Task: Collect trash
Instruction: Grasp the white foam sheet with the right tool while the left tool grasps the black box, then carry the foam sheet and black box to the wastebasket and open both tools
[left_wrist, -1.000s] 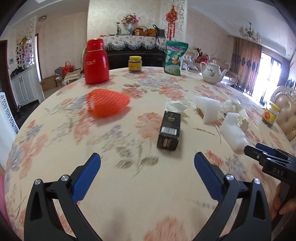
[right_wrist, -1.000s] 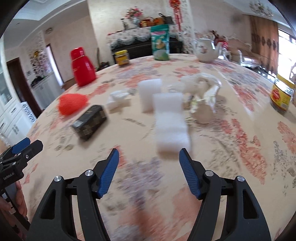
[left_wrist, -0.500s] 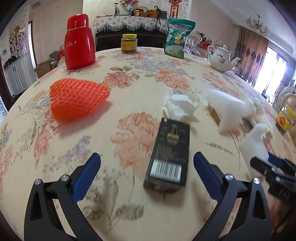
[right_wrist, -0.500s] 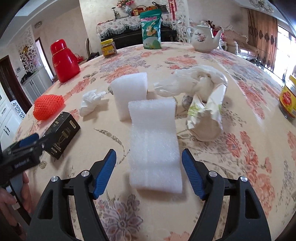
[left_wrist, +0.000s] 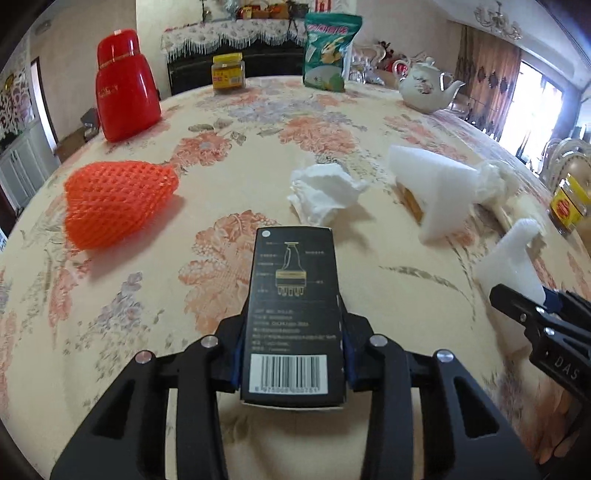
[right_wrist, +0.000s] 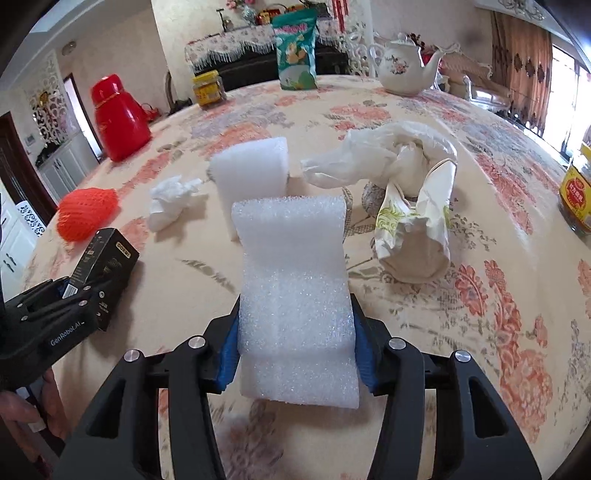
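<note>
Left wrist: left gripper (left_wrist: 291, 350) clamps black box (left_wrist: 293, 295) | right gripper (right_wrist: 297, 350) clamps foam strip (right_wrist: 295, 280)

Both wrist views low, close over table (left_wrist: 221, 122), facing far sideboard; share crumpled tissue (left_wrist: 325, 195), orange net (right_wrist: 86, 212).

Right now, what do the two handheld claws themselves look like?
Both the left claw and the right claw are black, cut-out frames with silver screws and blue finger pads. Seen from outside, one reads "GenRobot.AI", the other "DAS". Bare fingers show; no sleeves or cables.
</note>
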